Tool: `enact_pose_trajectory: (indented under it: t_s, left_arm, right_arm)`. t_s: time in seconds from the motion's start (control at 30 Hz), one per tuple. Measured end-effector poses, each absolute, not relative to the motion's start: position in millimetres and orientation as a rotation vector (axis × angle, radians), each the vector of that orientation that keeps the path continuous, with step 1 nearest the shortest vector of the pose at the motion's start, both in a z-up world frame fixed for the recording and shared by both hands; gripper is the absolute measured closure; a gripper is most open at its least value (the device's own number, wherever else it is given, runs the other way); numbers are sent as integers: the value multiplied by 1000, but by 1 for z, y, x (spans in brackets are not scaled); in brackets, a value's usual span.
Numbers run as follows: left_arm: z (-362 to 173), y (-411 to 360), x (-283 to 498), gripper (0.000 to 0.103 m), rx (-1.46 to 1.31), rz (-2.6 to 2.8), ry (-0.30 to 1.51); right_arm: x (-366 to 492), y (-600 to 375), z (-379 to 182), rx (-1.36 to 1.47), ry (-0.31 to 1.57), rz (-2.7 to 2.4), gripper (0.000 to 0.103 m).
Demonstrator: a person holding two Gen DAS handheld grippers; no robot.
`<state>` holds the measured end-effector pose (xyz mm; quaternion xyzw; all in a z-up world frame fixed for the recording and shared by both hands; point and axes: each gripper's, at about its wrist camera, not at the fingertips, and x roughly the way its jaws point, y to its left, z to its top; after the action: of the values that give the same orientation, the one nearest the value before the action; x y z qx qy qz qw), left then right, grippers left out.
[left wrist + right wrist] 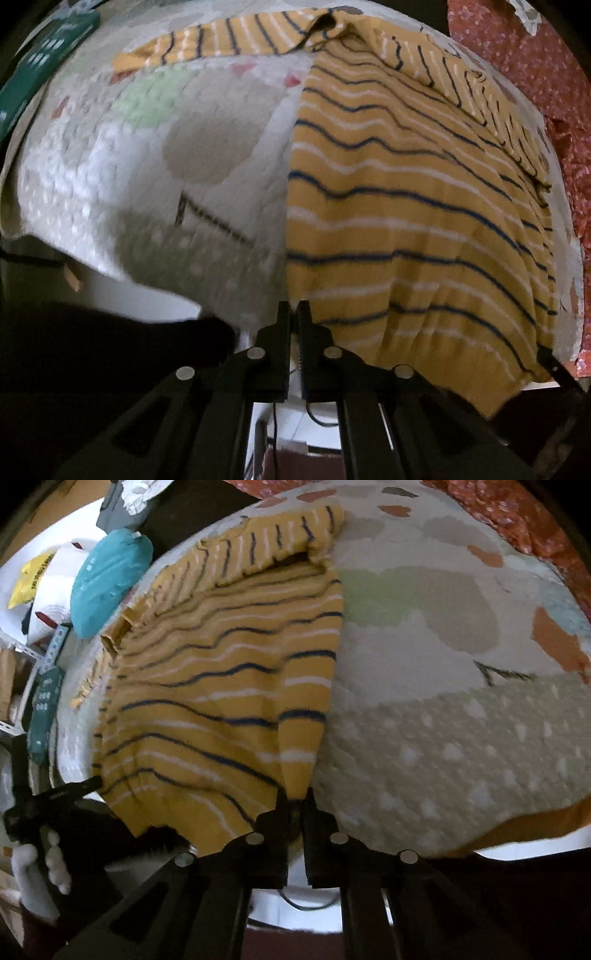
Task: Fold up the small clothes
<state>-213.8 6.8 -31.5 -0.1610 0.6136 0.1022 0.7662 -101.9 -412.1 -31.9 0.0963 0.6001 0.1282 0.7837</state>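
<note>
- Left gripper (294, 308): its two black fingers are pressed together right at the near hem corner of the mustard-yellow knit top with navy and white stripes (406, 206). The fabric edge sits at the tips, so it reads as a pinch on that corner.
- Right gripper (295, 797): same story, two black fingers closed together on the opposite near hem corner of the striped top (207, 686).
- One garment only. It lies spread on the pale quilted cover with pastel patches and white dots (147, 166), hem toward both cameras, one long sleeve (221, 40) stretched sideways at the far end.
- In the right wrist view, the left gripper's tip (79, 788) pokes at the hem's far corner, held by one white-gloved hand (37, 871).
- Outward from there: one red floral cloth (524, 62) past the quilt's edge.
- One teal cushion (110, 579) and one yellow bag (31, 576) off the far side.
</note>
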Motion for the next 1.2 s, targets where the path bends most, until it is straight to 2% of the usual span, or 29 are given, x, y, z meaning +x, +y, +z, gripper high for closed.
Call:
enact_pose_trajectory:
  t_s: [0.2, 0.27, 0.33, 0.4, 0.43, 0.5, 0.6, 0.73, 0.87, 1.03, 1.2]
  left_arm:
    - [-28, 17, -230, 102, -486, 183, 1328]
    - [-15, 19, -224, 98, -496, 178, 1284]
    - [3, 22, -217, 85, -483, 173, 1225]
    - [16, 30, -200, 55, -466, 184, 1193]
    - [22, 35, -187, 52, -463, 192, 1171]
    - [30, 49, -159, 52, -457, 224, 1133]
    - [36, 78, -117, 51, -458, 317, 1066]
    - [31, 131, -87, 51, -561, 421, 1001]
    - [17, 183, -105, 51, -614, 558, 976]
    - [-2, 229, -122, 51, -825, 600, 983]
    - [-7, 270, -147, 51, -951, 662, 943]
  right_arm:
    - [-107, -426, -44, 317, 1341, 278, 97]
    - [-107, -433, -35, 353, 1324, 279, 97]
    - [-105, -439, -23, 352, 1288, 264, 97]
    - [-98, -441, -7, 314, 1235, 250, 96]
    - [-92, -439, 0, 293, 1213, 245, 94]
    - [-80, -433, 15, 266, 1172, 248, 89]
    - [-60, -402, 32, 229, 1133, 302, 75]
    - [-22, -325, 38, 144, 1118, 406, 74]
    - [33, -222, 34, 81, 1078, 511, 74]
    - [116, -111, 1, 33, 1067, 459, 75]
    - [152, -54, -53, 93, 1243, 485, 72]
